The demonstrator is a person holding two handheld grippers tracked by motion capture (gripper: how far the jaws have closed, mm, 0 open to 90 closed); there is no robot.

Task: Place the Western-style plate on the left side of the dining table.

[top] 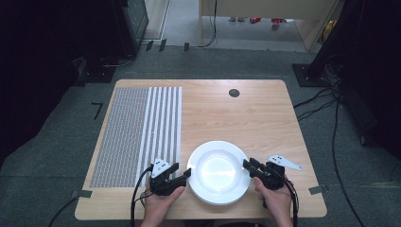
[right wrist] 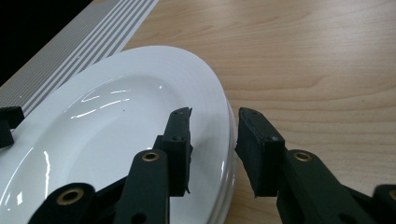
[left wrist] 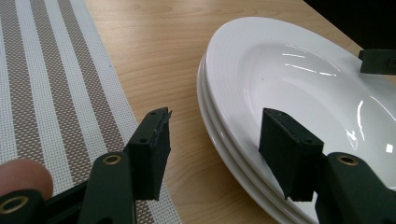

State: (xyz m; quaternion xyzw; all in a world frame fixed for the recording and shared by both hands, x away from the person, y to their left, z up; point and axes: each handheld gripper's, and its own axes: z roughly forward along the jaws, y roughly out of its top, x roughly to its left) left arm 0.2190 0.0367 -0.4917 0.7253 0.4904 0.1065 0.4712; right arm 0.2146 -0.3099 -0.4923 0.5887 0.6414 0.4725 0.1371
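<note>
Plates (top: 218,172): a stack of white ones, three rims countable in the left gripper view, at the near edge of the wooden table (top: 246,113). Striped placemat (top: 137,135): one, left of the stack. Left gripper (top: 187,173) and right gripper (top: 245,164): jaws open, straddling opposite rims. Grey carpet around; bare wood beyond the stack

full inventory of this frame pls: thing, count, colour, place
plates: stack, looks like three by the rims, white, near table edge between the grippers
placemat: one, brown-and-white woven with white stripes, left part of table
table: one, light wood, on grey carpet
grommet: one, dark, far edge of table
cables: several, black, floor at right
left gripper: one, black, jaws open astride the stack's left rim
right gripper: one, black, jaws open astride the right rim
hands: two, holding the grippers
</note>
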